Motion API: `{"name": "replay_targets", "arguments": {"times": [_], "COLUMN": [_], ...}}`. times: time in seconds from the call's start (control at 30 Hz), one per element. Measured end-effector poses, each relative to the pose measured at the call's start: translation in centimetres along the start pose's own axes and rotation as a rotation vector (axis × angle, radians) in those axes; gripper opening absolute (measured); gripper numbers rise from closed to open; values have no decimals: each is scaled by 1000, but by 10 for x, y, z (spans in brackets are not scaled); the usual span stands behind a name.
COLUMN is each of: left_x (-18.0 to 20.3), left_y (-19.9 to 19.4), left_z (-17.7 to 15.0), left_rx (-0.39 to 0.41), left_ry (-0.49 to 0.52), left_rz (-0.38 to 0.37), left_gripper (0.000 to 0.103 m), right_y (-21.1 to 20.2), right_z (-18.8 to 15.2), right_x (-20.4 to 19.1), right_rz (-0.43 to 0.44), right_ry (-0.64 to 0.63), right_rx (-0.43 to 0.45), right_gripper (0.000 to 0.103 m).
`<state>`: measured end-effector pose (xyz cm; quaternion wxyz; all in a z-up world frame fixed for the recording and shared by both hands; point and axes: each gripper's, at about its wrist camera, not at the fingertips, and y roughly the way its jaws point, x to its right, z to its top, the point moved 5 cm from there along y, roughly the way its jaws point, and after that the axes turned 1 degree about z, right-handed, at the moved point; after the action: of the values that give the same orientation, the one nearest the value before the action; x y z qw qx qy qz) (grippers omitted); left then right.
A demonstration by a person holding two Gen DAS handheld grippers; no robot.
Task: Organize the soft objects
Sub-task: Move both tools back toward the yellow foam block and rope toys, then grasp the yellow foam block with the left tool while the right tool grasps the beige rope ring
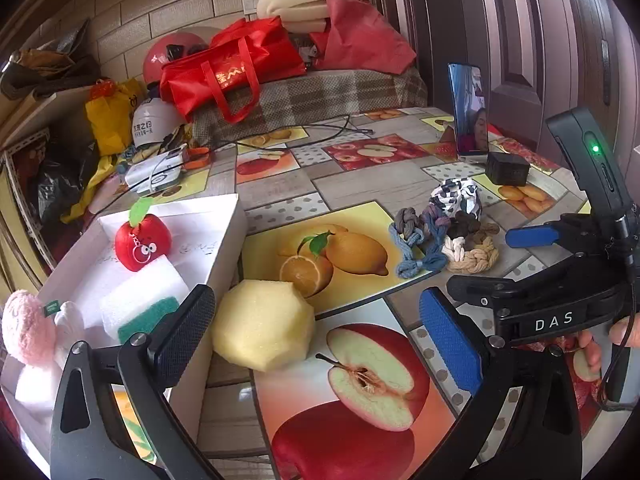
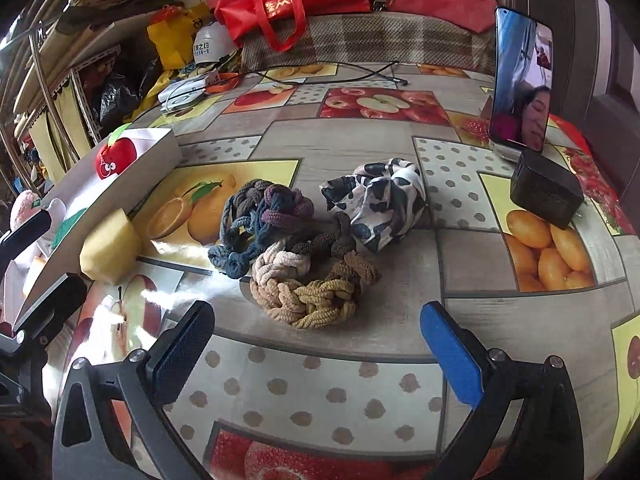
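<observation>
A yellow sponge (image 1: 262,325) lies on the table beside the white box (image 1: 224,216); it also shows in the right wrist view (image 2: 110,251). My left gripper (image 1: 316,338) is open just above and around it, touching nothing. In the box sit a red apple plush (image 1: 142,242), a white-and-green sponge (image 1: 140,304) and a pink plush (image 1: 28,326). A blue braided scrunchie (image 2: 256,224), a tan braided scrunchie (image 2: 308,288) and a black-and-white scrunchie (image 2: 380,200) lie together ahead of my right gripper (image 2: 316,354), which is open and empty.
A phone (image 2: 520,80) stands upright at the far right with a black charger block (image 2: 546,190) before it. Cables, a white power bank (image 1: 156,172) and red bags (image 1: 224,72) clutter the back. Shelves stand at the left.
</observation>
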<state>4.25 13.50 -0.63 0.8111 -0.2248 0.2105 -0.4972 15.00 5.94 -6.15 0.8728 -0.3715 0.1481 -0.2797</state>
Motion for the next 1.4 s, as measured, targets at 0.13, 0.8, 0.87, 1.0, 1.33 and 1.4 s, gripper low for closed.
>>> {"name": "replay_targets", "arguments": {"times": [0.13, 0.8, 0.87, 1.0, 1.33, 1.4], "left_x": [1, -5, -11, -3, 15, 3], "left_y": [22, -10, 5, 22, -29, -24], "left_z": [-2, 1, -4, -18, -8, -5], "left_rx": [-105, -7, -53, -170, -46, -68], "left_ry": [-46, 3, -6, -33, -34, -51], "left_rz": [-35, 66, 96, -9, -74, -37], "left_gripper": [103, 103, 103, 103, 103, 103], "right_y": [9, -22, -22, -22, -21, -21], "right_z": [4, -13, -13, -12, -12, -12], "right_x": [-9, 10, 11, 12, 13, 13], "right_rz": [-14, 85, 95, 104, 112, 113], "right_ry": [-57, -45, -37, -28, -22, -26], "right_rx": [-29, 11, 11, 12, 13, 13], "right_gripper": [98, 53, 53, 53, 53, 53]}}
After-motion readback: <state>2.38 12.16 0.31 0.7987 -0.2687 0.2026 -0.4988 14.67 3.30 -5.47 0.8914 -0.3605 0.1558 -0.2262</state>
